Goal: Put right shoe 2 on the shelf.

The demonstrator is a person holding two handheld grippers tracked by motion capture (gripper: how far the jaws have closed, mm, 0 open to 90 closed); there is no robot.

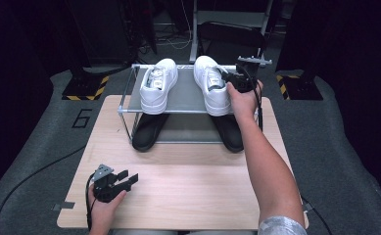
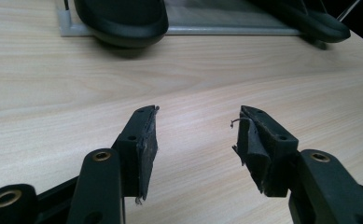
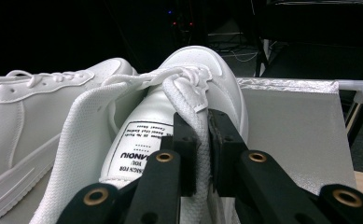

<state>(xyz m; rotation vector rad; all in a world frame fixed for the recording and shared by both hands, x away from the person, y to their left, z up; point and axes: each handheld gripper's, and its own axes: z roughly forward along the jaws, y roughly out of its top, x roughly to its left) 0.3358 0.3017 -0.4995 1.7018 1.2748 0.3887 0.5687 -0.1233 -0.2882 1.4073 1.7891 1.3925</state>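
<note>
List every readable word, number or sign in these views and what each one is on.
"6": dark figure on the grey floor mat, left of the table.
"NIOU", seen upside down and partly hidden by the right gripper: tongue label of the white shoe it grips.
The label's smaller lines: too small to read.

In the high view the shelf (image 1: 178, 95) covers the heels of both black shoes (image 1: 149, 129), and the person's right hand (image 1: 242, 98) masks most of the right gripper (image 1: 227, 78). In the right gripper view the small print on the white sneaker's (image 3: 188, 102) tongue label is too fine to read, and the second sneaker (image 3: 25, 116) runs off the left edge.
</note>
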